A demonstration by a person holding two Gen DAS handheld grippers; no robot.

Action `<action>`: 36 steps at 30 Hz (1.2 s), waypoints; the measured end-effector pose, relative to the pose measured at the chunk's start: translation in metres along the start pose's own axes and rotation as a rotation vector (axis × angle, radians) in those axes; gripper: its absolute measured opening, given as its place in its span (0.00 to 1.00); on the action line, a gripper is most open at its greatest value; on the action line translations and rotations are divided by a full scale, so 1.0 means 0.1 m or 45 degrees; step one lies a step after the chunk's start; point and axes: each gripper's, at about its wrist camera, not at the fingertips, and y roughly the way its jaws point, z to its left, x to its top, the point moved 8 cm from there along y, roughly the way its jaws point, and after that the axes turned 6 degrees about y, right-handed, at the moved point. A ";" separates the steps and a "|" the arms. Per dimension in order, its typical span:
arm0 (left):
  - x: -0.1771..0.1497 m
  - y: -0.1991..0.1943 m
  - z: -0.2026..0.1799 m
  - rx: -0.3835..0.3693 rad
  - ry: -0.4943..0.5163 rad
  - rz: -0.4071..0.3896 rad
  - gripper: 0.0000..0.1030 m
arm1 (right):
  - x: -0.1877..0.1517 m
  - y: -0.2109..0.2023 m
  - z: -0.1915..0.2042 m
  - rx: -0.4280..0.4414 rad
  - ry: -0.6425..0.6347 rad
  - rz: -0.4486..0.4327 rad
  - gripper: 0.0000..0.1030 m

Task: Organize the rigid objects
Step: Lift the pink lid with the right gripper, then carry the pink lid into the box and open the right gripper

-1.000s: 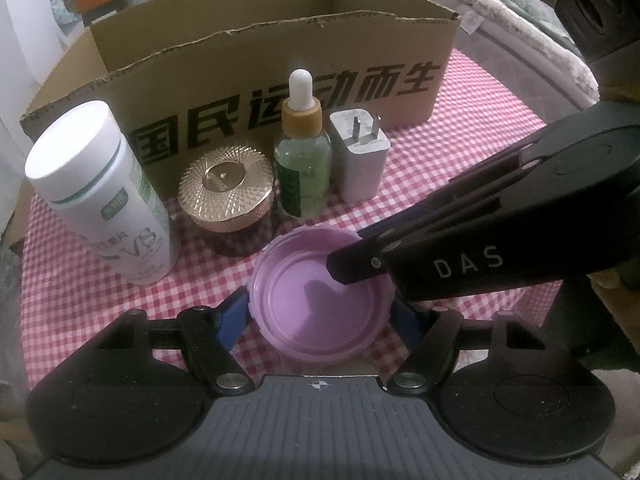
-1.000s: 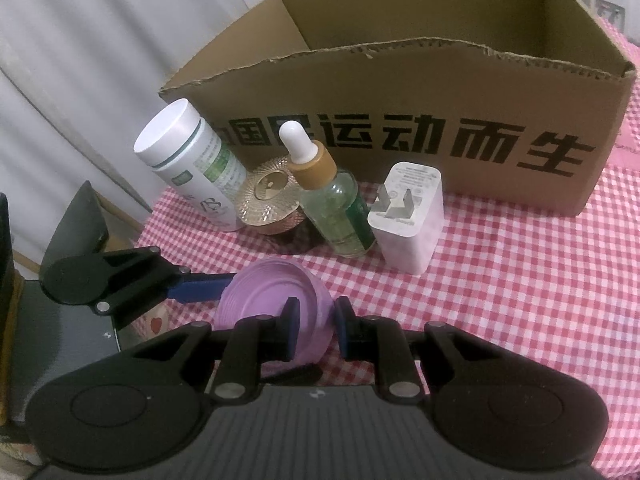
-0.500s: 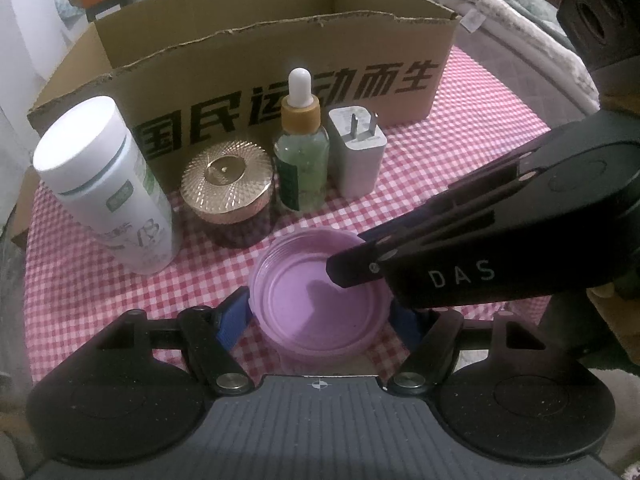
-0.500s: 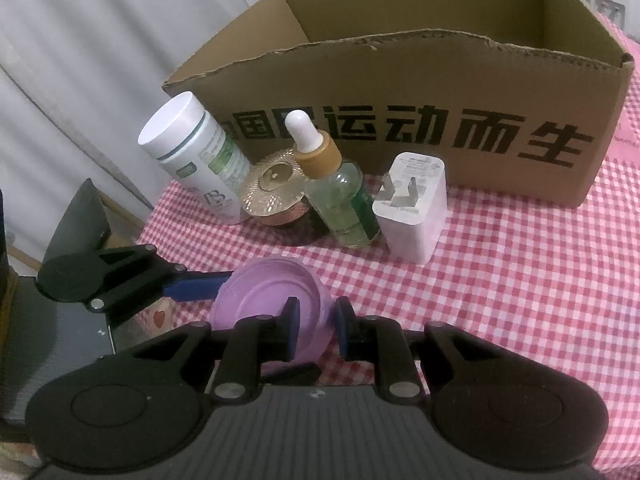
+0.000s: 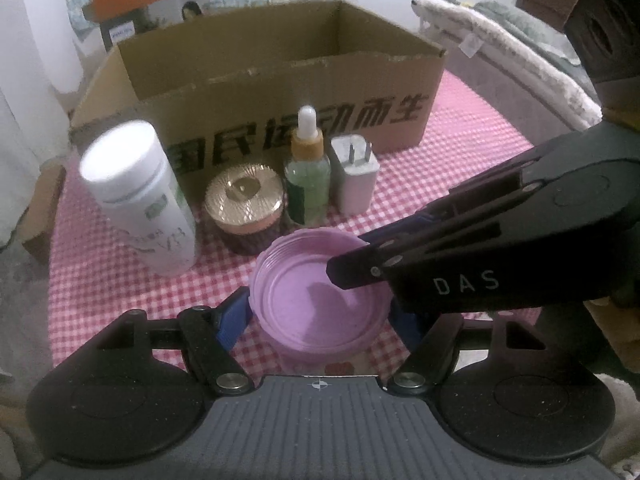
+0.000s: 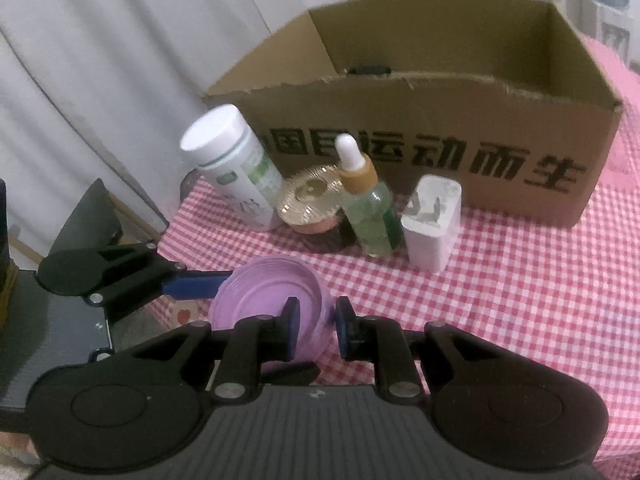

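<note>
Progress: early, by my read. Open brown cardboard box w/ black printed characters (image 5: 280, 60) stood at the back of the red-and-white checked tablecloth (image 5: 460, 152); only a small dark item (image 6: 370, 69) showed inside by the near wall, couldn't ID it.
Still out: four things lined up just in front of the box: white cylindrical bottle w/ white cap (image 5: 140, 200), round jar w/ ribbed gold lid (image 5: 244, 204), clear green dropper bottle w/ tan collar (image 5: 307, 176), white plug-in charger block w/ two prongs (image 5: 354, 178). None boxed yet.
In hand: shallow round lilac plastic lid (image 5: 320, 292), hollow side up, near the front table edge, well short of the box.
Left gripper (image 5: 320, 316): blue pads clenched across the lid's full width, one each side.
Right gripper (image 6: 314, 326): nearly closed, pinching the lid's rim wall, one finger inside, one outside.
Vs. earlier frame: grips unchanged, both hands same hold. Left-wrist view rose & pulled back: more of the box interior showed, and the row of items sat lower in view. Right-wrist view likewise showed deeper into the box. Row of four hadn't shifted. Lid looked to be lifting w/ both grippers.
Left to do: lid into the box, probably, then the four others.
</note>
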 end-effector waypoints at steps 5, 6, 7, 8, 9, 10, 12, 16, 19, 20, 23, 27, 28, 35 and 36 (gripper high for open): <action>0.09 -0.26 -0.01 0.056 0.029 -0.086 0.71 | 0.06 -0.17 0.15 -0.017 -0.057 -0.081 0.20; 0.12 -0.31 0.00 0.069 0.037 -0.106 0.71 | 0.09 -0.22 0.18 -0.021 -0.072 -0.102 0.20; 0.16 -0.37 0.00 0.082 0.044 -0.127 0.71 | 0.12 -0.26 0.22 -0.024 -0.086 -0.122 0.20; 0.19 -0.40 0.01 0.092 0.048 -0.143 0.71 | 0.16 -0.31 0.25 -0.026 -0.100 -0.145 0.20; 0.24 -0.45 0.03 0.101 0.050 -0.163 0.71 | 0.20 -0.36 0.27 -0.028 -0.114 -0.166 0.20; 0.28 -0.49 0.05 0.108 0.054 -0.181 0.71 | 0.24 -0.41 0.31 -0.030 -0.128 -0.189 0.20; 0.37 -0.54 0.06 0.117 0.058 -0.210 0.71 | 0.32 -0.49 0.35 -0.028 -0.151 -0.226 0.20; 0.54 -0.60 0.14 0.135 0.067 -0.257 0.71 | 0.51 -0.60 0.42 -0.023 -0.178 -0.276 0.20; 0.67 -0.62 0.18 0.154 0.086 -0.285 0.71 | 0.65 -0.65 0.45 -0.027 -0.197 -0.307 0.20; 0.70 -0.62 0.19 0.156 0.087 -0.290 0.71 | 0.69 -0.66 0.45 -0.029 -0.205 -0.316 0.20; 0.83 -0.64 0.24 0.159 0.087 -0.306 0.71 | 0.83 -0.70 0.47 -0.035 -0.219 -0.337 0.20; 0.94 -0.65 0.27 0.187 0.110 -0.325 0.71 | 1.01 -0.71 0.47 -0.036 -0.225 -0.356 0.20; 0.97 -0.64 0.28 0.193 0.114 -0.326 0.71 | 1.05 -0.71 0.46 -0.040 -0.231 -0.363 0.20; 1.14 -0.56 0.35 0.212 0.141 -0.316 0.71 | 1.28 -0.64 0.40 -0.042 -0.234 -0.366 0.20; 1.17 -0.54 0.36 0.215 0.147 -0.312 0.71 | 1.31 -0.63 0.39 -0.041 -0.231 -0.363 0.20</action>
